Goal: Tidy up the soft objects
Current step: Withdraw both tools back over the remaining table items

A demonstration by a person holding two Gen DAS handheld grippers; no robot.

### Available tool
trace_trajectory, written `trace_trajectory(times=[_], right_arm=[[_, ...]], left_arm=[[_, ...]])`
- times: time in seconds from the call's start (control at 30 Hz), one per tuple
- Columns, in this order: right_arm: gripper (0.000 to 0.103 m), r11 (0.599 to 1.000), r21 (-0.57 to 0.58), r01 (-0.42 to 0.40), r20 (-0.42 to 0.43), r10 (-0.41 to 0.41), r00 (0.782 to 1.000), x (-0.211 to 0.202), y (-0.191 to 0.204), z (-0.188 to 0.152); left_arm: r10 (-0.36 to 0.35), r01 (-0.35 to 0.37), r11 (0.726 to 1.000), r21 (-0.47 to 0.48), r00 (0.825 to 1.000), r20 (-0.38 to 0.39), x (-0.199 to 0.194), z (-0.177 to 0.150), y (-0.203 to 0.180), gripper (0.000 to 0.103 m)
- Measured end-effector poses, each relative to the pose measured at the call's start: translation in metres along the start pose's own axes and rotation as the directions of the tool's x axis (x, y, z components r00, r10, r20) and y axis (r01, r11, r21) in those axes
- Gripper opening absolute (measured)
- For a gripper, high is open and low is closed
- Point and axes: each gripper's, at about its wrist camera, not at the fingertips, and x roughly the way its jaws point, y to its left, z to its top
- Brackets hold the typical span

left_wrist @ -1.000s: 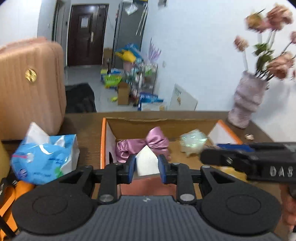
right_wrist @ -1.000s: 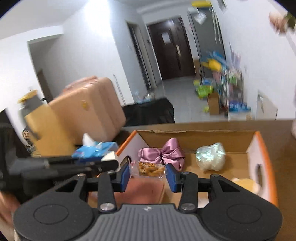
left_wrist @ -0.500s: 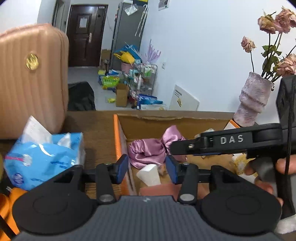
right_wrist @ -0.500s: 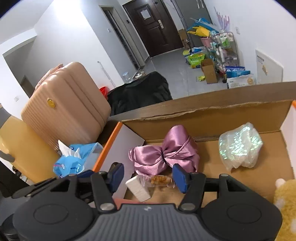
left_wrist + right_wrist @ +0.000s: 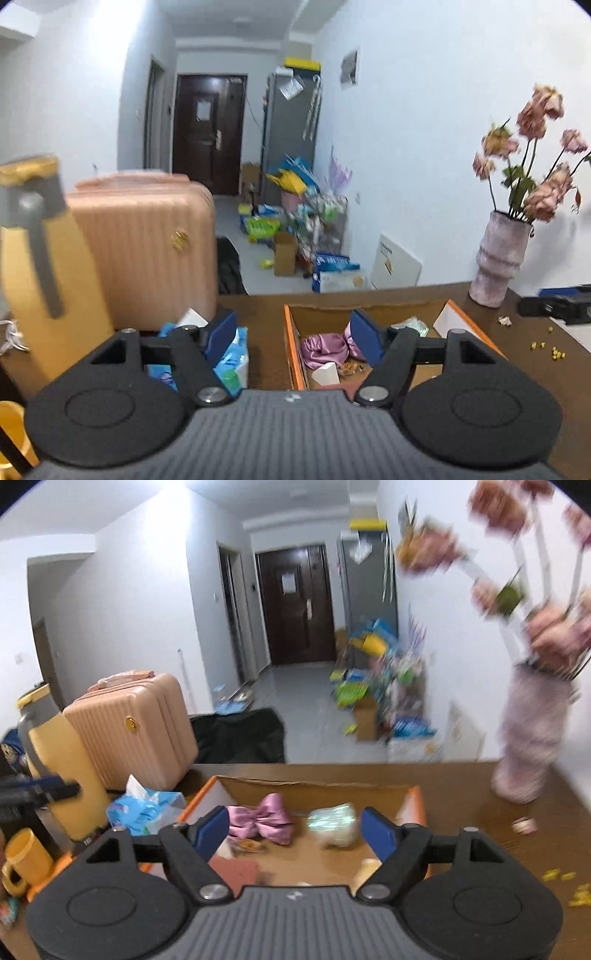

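An orange-edged cardboard box [image 5: 293,354] [image 5: 413,805] sits on the brown table. Inside lie a pink satin bow [image 5: 325,349] [image 5: 260,819], a white block [image 5: 327,373], a clear snack packet [image 5: 351,367] [image 5: 247,844], a shiny plastic bag [image 5: 334,825], a reddish pad [image 5: 234,871] and a yellow plush [image 5: 369,867]. My left gripper [image 5: 293,338] hovers above and behind the box's left wall, its jaws opening with nothing between them. My right gripper [image 5: 295,829] hangs over the box's near side, jaws also opening and empty. Its black body [image 5: 554,304] shows at the far right of the left wrist view.
A blue tissue pack [image 5: 232,362] [image 5: 147,806] lies left of the box. A yellow jug [image 5: 62,760], yellow mug [image 5: 22,862] and pink suitcase [image 5: 147,243] stand at left. A vase of dried flowers [image 5: 498,258] stands at back right, with yellow crumbs [image 5: 550,350] on the table.
Both grippers let go: the white block left the left jaws, the snack packet left the right jaws, and both now lie in the box. Both grippers opened wider and drew up and back.
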Motion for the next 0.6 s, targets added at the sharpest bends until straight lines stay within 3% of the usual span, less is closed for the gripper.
trace_trajectory(times=[0.13, 0.23, 0.43, 0.6], right_arm=[[0.079, 1.0, 0.009, -0.007, 0.064, 0.007, 0.998, -0.05, 0.0, -0.015], [0.085, 1.0, -0.016, 0.003, 0.137, -0.001, 0.991, -0.085, 0.008, -0.044], [0.085, 0.997, -0.071, 0.003, 0.183, 0.01, 0.983, -0.146, 0.028, -0.155], [0.085, 1.0, -0.007, 0.006, 0.186, -0.005, 0.982, -0.172, 0.04, -0.245]], left_arm=[[0.027, -0.028, 1.0, 0.013, 0.999, 0.047, -0.039, -0.003, -0.016, 0.075], [0.042, -0.04, 0.999, -0.015, 0.996, 0.082, -0.073, -0.033, -0.024, 0.078], [0.002, 0.0, 1.0, -0.024, 0.999, 0.054, -0.14, -0.129, -0.047, 0.082], [-0.056, 0.051, 0.996, -0.077, 0.997, -0.051, -0.17, -0.198, -0.06, 0.082]])
